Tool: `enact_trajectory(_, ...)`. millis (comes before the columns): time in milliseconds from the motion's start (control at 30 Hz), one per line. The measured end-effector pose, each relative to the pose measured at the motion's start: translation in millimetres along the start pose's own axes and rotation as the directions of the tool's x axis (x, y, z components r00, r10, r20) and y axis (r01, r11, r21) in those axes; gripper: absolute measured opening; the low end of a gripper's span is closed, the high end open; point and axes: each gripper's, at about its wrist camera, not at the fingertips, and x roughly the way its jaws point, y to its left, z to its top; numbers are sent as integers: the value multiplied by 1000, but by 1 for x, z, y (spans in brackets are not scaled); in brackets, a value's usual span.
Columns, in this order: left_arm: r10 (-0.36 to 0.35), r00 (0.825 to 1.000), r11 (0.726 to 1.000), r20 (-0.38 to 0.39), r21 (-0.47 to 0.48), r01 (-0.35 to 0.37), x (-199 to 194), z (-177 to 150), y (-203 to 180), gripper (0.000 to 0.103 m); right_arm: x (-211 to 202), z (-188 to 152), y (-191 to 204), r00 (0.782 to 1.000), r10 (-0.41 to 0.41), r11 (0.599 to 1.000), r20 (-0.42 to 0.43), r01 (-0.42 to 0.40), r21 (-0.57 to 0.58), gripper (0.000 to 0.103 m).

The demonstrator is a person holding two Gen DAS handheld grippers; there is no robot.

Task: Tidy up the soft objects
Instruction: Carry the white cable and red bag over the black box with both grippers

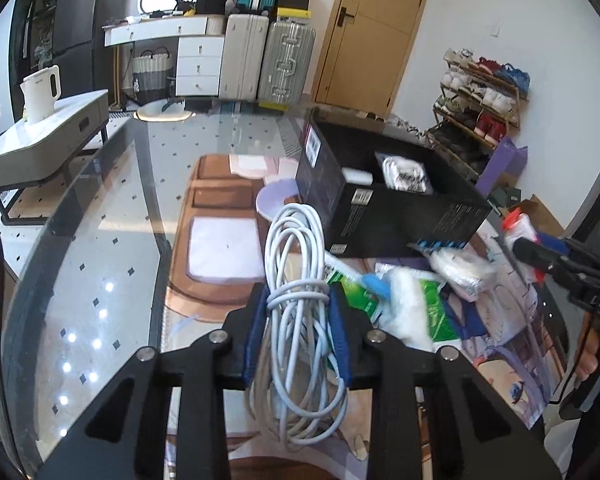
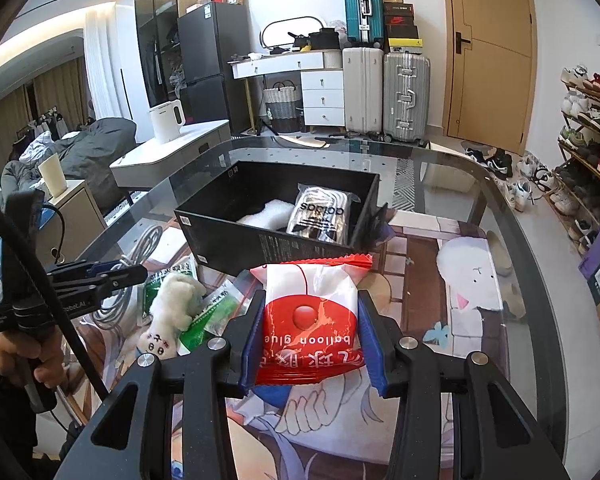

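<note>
1. Here, left gripper (image 1: 298, 300) clamped on a coiled white cable (image 1: 296, 280), blue pads pressing both sides of the bundle above the glass table (image 1: 100, 280).
2. Right gripper (image 2: 310, 332) closed on a red-and-white balloon glue packet (image 2: 310, 312), just short of the black box (image 2: 236, 240).
3. Inside that box: 1 striped packet (image 2: 320, 216) and 1 white foam piece (image 2: 268, 214).
4. Between cable and box on the printed mat (image 2: 440, 320): a white plush toy (image 2: 172, 304) lying on green-printed bags (image 2: 216, 312).

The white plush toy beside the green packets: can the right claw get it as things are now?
Probably not yet. The right claw is already shut on the red and white packet, so it is full, though the white plush toy lies uncovered.
</note>
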Motion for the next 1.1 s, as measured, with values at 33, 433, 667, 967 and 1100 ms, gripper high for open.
enact_trajectory(33,-2,1000,1000,8,1,2,-3,2,0,28,0,1,0,1000,3,1000,3,-3,-2,43)
enact_trajectory(433,-64,994,997,83,48,60,-15,42,-23,28,2,29,10,998,46,998,45,-44,-37,43)
enact_trajectory(667,-89,991,994,105,71,82,-9,63,-36,28,8,44,12,996,56,998,66,-53,-44,43)
enact_trajectory(967,-95,988,992,125,92,84,8,80,-49,28,17,61,8,994,60,998,92,-57,-42,43)
enact_trajectory(1100,-96,986,991,138,103,82,16,83,-55,28,24,68,7,994,57,998,98,-53,-42,43)
